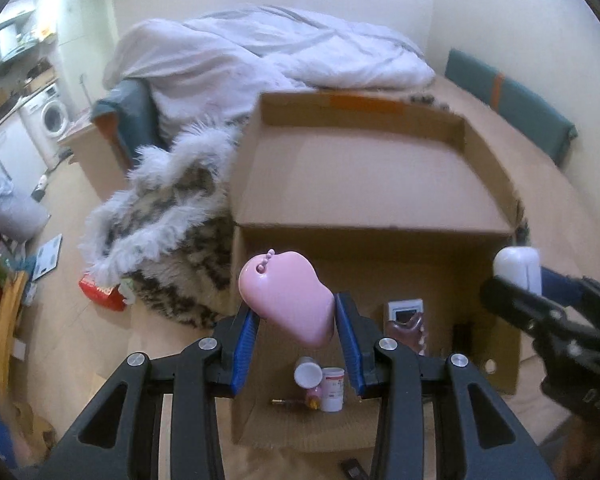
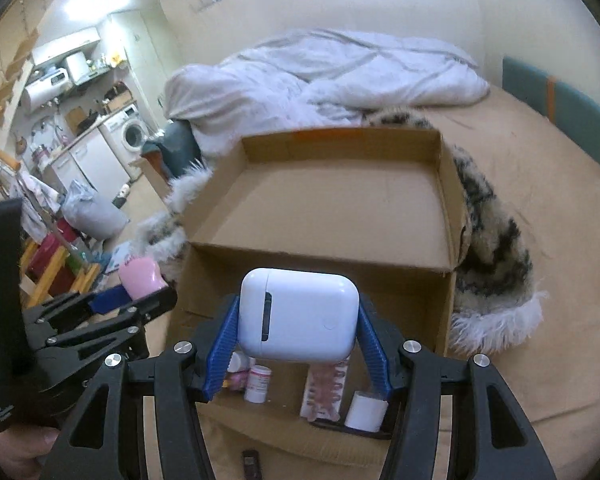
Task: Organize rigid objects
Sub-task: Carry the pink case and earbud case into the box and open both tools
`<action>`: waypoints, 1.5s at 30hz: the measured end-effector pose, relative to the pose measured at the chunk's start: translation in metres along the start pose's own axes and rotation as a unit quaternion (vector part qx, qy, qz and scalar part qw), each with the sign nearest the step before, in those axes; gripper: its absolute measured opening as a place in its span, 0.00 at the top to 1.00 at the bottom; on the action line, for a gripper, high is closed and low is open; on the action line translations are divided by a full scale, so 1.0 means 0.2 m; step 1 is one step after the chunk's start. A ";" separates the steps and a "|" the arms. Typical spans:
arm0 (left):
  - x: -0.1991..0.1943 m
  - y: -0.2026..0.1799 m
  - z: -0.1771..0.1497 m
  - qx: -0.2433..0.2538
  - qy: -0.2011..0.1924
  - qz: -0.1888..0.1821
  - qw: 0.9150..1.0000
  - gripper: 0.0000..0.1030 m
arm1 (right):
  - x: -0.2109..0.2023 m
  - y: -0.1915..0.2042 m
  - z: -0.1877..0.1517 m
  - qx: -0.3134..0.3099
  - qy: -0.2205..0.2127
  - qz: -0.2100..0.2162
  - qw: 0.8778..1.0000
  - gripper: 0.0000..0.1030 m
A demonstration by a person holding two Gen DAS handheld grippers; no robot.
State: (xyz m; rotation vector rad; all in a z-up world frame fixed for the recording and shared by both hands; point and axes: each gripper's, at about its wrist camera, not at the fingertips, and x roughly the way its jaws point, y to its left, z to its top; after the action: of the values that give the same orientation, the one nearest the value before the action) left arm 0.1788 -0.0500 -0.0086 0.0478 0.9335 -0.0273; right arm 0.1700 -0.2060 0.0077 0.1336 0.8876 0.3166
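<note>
Over a bed (image 2: 540,208) strewn with a white duvet (image 1: 260,52) and a fur throw (image 1: 172,216), two hand-held grippers hang above an open cardboard box (image 1: 364,176). At left, the left gripper (image 1: 296,320) is clamped on a pink case (image 1: 288,296), which stands up from between the blue pads, tilted, with its beaded loop at the top; only its lower end sits between the fingers, so it could pivot or slip out if jolted. Below it, on the box floor, lie small white bottles (image 1: 324,384), a brown comb-like piece (image 1: 408,330) and a small white screen device (image 1: 406,310). At right, the right gripper (image 2: 296,340) grips a white charging case (image 2: 298,316) by its two sides, the case filling the span between the pads and held level above a white roll (image 2: 366,410) and a pink packet (image 2: 326,388). The smooth, rounded shell looks prone to sliding under a light squeeze. A release from this height could, by the look of it, knock over the bottles or bounce a case against the box wall; the two grippers, near each other over the same compartment, could also collide.
</note>
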 end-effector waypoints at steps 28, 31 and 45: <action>0.42 -0.02 -0.25 0.006 0.119 -0.032 0.992 0.66 | 0.57 -0.16 -0.22 0.039 0.177 -0.027 0.983 0.42; 0.42 -0.04 -0.25 0.017 0.111 -0.027 0.993 0.66 | 0.60 -0.15 -0.22 0.037 0.183 -0.029 0.982 0.42; 0.43 -0.01 -0.27 0.010 0.114 -0.018 0.993 0.65 | 0.57 -0.16 -0.18 0.062 0.167 -0.003 0.984 0.26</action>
State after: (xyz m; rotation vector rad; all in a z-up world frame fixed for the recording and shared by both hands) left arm 0.1865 -0.0486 -0.1088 0.0531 1.1634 -0.0659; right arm 0.2161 -0.2001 -0.1073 0.1961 1.2401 0.2819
